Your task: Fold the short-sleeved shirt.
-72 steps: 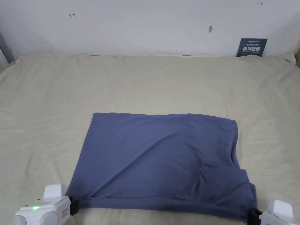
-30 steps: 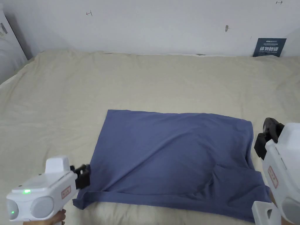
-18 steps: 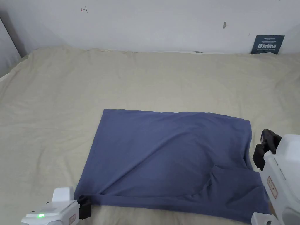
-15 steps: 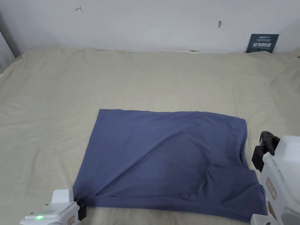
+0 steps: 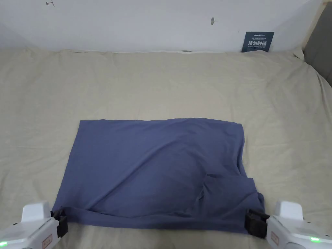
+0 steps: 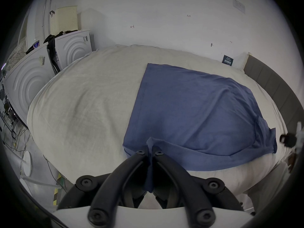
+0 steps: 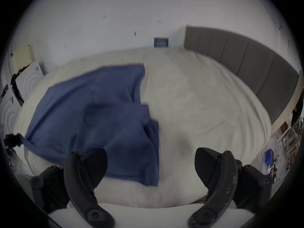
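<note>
The blue shirt lies flat on the bed. The left gripper pinches the shirt's near left corner tight between its jaws. The right gripper sits by the near right corner with its jaws wide apart, holding nothing.

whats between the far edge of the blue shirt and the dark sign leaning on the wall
Only bare beige bed sheet, wrinkled, lies between the shirt and the sign; the head view shows this.
</note>
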A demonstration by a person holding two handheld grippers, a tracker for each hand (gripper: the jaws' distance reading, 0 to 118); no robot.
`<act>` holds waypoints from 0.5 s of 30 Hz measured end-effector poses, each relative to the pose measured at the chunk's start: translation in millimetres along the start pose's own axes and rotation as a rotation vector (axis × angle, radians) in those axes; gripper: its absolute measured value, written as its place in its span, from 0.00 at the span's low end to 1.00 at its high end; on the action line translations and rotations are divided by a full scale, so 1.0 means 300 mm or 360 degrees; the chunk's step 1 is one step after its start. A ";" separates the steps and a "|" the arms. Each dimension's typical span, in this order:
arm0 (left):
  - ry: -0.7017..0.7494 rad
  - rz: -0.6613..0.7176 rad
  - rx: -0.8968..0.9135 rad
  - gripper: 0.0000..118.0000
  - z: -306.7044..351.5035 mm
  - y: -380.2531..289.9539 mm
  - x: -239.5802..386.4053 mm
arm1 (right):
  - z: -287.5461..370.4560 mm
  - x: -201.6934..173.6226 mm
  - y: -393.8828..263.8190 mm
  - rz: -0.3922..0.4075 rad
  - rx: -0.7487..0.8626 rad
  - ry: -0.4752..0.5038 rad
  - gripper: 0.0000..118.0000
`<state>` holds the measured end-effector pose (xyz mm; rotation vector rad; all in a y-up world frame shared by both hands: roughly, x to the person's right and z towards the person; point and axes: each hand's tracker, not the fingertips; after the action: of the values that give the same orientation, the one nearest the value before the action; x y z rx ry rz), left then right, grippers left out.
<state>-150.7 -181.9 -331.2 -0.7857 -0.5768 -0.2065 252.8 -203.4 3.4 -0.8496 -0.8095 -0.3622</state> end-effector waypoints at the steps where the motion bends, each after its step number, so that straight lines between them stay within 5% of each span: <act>1: -0.0001 0.0004 0.0002 0.04 0.000 0.002 0.000 | -0.013 -0.002 -0.020 -0.0004 -0.0020 0.0020 0.88; 5: 0.0000 0.0002 0.0000 0.04 0.000 0.006 0.005 | -0.066 -0.011 -0.052 -0.0001 -0.0063 0.0054 0.49; 7: 0.0003 0.0002 -0.0004 0.04 -0.002 0.006 0.004 | -0.056 -0.014 -0.052 -0.0015 -0.0028 0.0141 0.13; 8: 0.0005 0.0004 -0.0004 0.04 -0.002 0.007 0.003 | -0.045 -0.020 -0.047 -0.0017 -0.0006 0.0146 0.04; 11: 0.0013 0.0022 0.0009 0.04 0.004 0.017 0.000 | 0.002 -0.028 -0.021 0.0082 0.0067 0.0126 0.04; 15: 0.0006 0.0066 0.0046 0.04 -0.003 0.064 -0.005 | 0.071 -0.021 0.069 0.0062 0.0213 0.0114 0.04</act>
<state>-144.1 -169.3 -344.1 -0.7681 -0.5582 -0.1611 250.1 -174.0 -3.8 -0.7228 -0.7416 -0.2991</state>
